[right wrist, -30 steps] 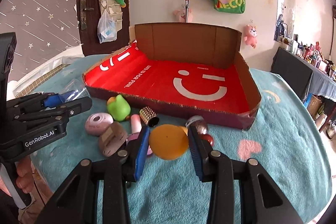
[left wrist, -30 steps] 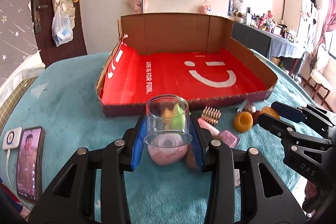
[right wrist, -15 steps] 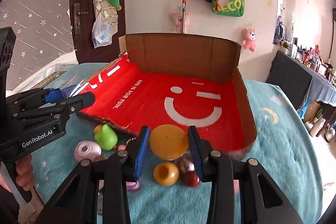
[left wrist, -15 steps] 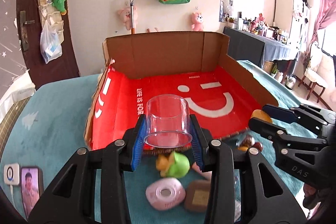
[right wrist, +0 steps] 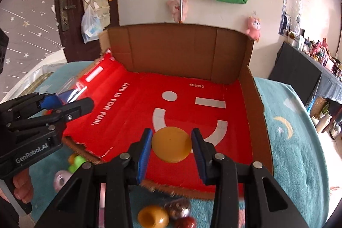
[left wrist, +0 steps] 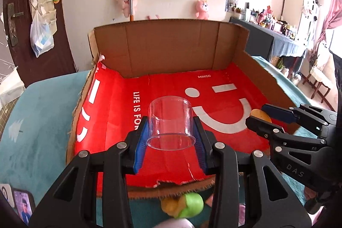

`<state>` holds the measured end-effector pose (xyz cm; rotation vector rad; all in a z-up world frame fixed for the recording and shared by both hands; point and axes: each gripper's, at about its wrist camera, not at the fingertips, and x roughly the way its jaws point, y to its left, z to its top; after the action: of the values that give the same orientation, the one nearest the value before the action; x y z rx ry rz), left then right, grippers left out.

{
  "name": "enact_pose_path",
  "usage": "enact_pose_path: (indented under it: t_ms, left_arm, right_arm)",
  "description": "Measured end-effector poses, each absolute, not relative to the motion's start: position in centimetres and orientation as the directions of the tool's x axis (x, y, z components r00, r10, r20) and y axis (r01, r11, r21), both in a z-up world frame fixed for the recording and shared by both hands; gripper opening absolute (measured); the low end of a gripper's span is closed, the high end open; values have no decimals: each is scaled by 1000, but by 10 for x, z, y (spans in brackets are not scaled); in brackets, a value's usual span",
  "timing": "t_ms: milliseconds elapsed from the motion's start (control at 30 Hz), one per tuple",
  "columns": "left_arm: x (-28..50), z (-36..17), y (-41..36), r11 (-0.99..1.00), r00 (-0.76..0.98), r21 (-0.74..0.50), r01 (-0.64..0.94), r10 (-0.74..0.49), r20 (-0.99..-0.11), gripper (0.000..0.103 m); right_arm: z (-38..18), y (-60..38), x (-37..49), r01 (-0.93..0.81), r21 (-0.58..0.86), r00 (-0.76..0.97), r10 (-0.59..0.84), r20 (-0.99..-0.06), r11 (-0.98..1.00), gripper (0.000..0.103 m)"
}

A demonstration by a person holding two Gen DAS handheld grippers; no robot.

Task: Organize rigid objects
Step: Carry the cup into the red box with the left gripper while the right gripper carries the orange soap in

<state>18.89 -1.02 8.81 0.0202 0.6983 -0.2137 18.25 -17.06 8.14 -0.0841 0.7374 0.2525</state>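
My left gripper [left wrist: 171, 140] is shut on a clear plastic cup [left wrist: 171, 121] and holds it above the red floor of the cardboard box [left wrist: 171, 48]. My right gripper [right wrist: 172, 147] is shut on an orange disc [right wrist: 171, 143] and holds it over the box [right wrist: 177, 50] near its front right. The right gripper also shows in the left wrist view [left wrist: 263, 114], with the disc [left wrist: 259, 115] between its fingers. The left gripper shows in the right wrist view [right wrist: 70, 99], over the box's front left.
Loose objects lie on the teal cloth in front of the box: a green and yellow toy [left wrist: 186, 206], a pink round case [right wrist: 61, 180], an orange cup [right wrist: 152, 217], dark red balls [right wrist: 183, 222]. A phone [left wrist: 23, 206] lies at the left. The box's front edge is torn.
Both grippers have lifted their objects off the cloth and moved forward over the box's front edge, above its red floor. The loose items have dropped to the bottom of both views.
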Motion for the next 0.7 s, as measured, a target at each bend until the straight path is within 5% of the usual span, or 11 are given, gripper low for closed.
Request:
enact_pose_path:
  t_ms: [700]
  left_arm:
    - [237,40,-12,978,608,-79,193,-182,-773,37]
  right_arm:
    - [43,-172,227,-227,-7,629,142,-764,974,40]
